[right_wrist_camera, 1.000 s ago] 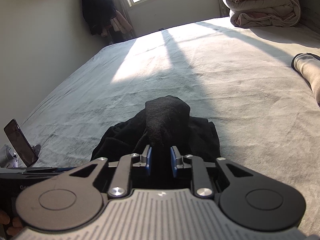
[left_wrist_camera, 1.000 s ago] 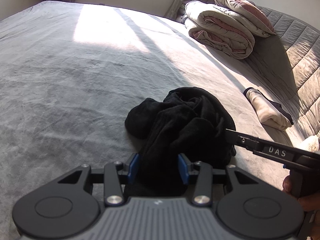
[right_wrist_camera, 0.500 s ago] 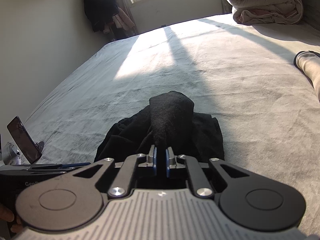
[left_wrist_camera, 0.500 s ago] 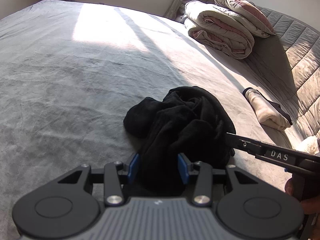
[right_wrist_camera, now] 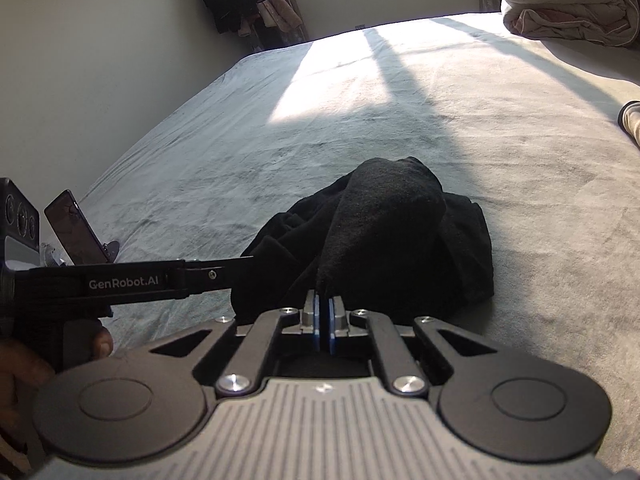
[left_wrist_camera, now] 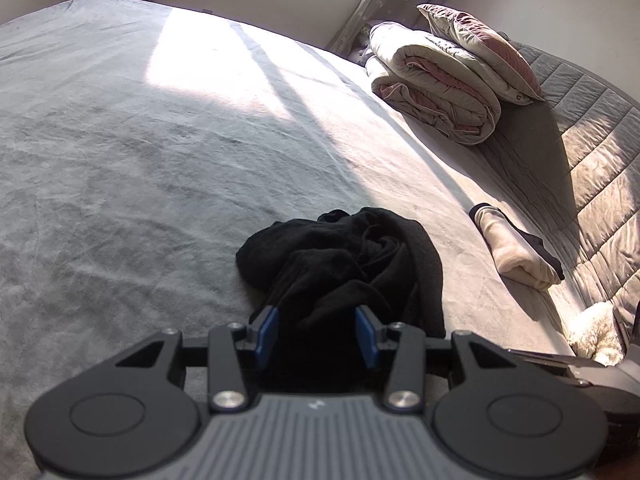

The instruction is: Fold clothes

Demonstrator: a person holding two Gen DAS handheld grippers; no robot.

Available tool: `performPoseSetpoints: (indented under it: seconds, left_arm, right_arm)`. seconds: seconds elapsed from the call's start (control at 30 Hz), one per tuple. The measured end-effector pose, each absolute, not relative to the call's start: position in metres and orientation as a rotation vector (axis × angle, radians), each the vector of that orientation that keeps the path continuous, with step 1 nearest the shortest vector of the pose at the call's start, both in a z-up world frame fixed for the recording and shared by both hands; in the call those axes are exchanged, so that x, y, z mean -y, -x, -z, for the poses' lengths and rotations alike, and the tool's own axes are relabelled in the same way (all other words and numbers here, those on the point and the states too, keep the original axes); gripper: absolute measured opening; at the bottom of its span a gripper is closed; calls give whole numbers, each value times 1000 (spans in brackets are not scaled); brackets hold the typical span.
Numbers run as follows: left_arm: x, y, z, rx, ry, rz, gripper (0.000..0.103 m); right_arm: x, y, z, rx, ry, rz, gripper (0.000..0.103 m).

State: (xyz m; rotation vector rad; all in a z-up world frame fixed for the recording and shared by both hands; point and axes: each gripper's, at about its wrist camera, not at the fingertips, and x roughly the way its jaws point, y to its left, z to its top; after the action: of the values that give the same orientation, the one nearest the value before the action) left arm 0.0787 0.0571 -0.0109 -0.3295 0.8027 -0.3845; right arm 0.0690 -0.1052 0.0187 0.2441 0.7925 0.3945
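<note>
Left wrist view looks down along the left claw, whose blue pads stand partly apart with a thick bunch of the black garment filling the gap between them; the cloth meets both pads, so the claw is clamped on that fold. The garment is a crumpled black heap lying on the grey bed, just ahead of the claw and rising from the sheet toward it. A broad patch of sunlight crosses the far part of the bed. Well beyond the heap, against the quilted headboard, sits a folded duvet with a pillow lying on top. Near the headboard, to the right of the garment and apart from it, lies a rolled cream sock.

Right wrist view shows the right claw pinched nearly closed on a thin edge of the same black garment, which rises from the pads as a dark peak and spreads out behind onto the bed. From the left edge the left claw reaches in level, its tip buried in the heap's side, with a hand gripping its handle. A dark phone stands propped at the bed's left edge
</note>
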Motion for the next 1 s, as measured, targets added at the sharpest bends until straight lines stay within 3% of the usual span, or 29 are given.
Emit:
performPoseSetpoints:
  seconds: [0.47,0.57,0.63,0.67,1.0]
  left_arm:
    - [-38,-74,7,-785,404,600,41]
    - [-36,-74,8,-785,397,592,33]
    - [-37,-74,10,-792,396,590,8]
    - [-37,-74,11,-795,396,592,2]
    - [-44,-67,8,-796,378,568,0]
  right_arm:
    - [71,-56,-5,-867,-201,-533,7]
    - [68,-56,-4,-873,-186,-554,7]
    - [66,-55,-3,-874,-180,-557,7]
    - [66,-56,-3,-874,-181,-556,7]
    - [79,-50,-12,-862,-207,-553,13]
